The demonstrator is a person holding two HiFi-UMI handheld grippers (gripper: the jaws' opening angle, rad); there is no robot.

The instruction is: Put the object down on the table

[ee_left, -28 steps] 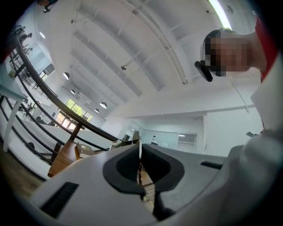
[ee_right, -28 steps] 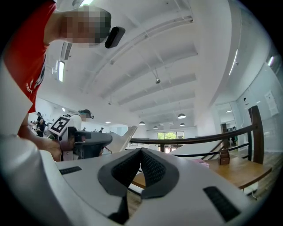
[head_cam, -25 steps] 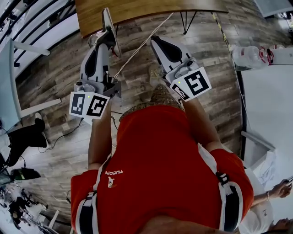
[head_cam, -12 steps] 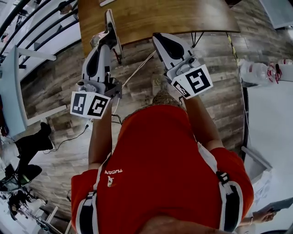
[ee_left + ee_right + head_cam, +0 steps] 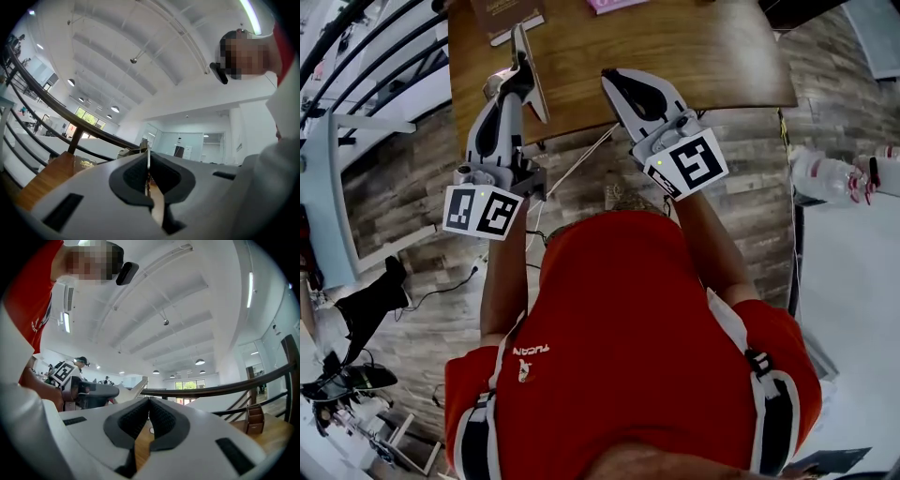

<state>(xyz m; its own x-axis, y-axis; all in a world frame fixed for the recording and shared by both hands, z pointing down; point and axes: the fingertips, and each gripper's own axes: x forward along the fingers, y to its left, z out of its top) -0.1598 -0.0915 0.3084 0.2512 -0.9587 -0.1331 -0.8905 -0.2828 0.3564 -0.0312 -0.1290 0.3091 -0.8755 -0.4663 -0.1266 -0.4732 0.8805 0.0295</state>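
Observation:
My left gripper point(image 5: 522, 75) is shut on a thin grey flat card point(image 5: 529, 66), which stands on edge above the near left part of the wooden table point(image 5: 694, 56). In the left gripper view the card's edge point(image 5: 148, 159) shows as a thin line pinched between the dark pads. My right gripper point(image 5: 615, 81) hovers over the table's near edge, shut with nothing in it; its pads point(image 5: 136, 416) meet in the right gripper view. That view also shows the left gripper point(image 5: 93, 392) with the card point(image 5: 138, 386).
A brown book point(image 5: 502, 13) and a pink item point(image 5: 614, 5) lie at the table's far side. A cable point(image 5: 572, 164) runs across the plank floor. A plastic bottle point(image 5: 823, 174) lies at the right. A grey desk point(image 5: 321, 187) stands at the left.
The table has come nearer and fills more of the head view. Both grippers, earlier over the floor, now reach over the table's near edge. The card is still held.

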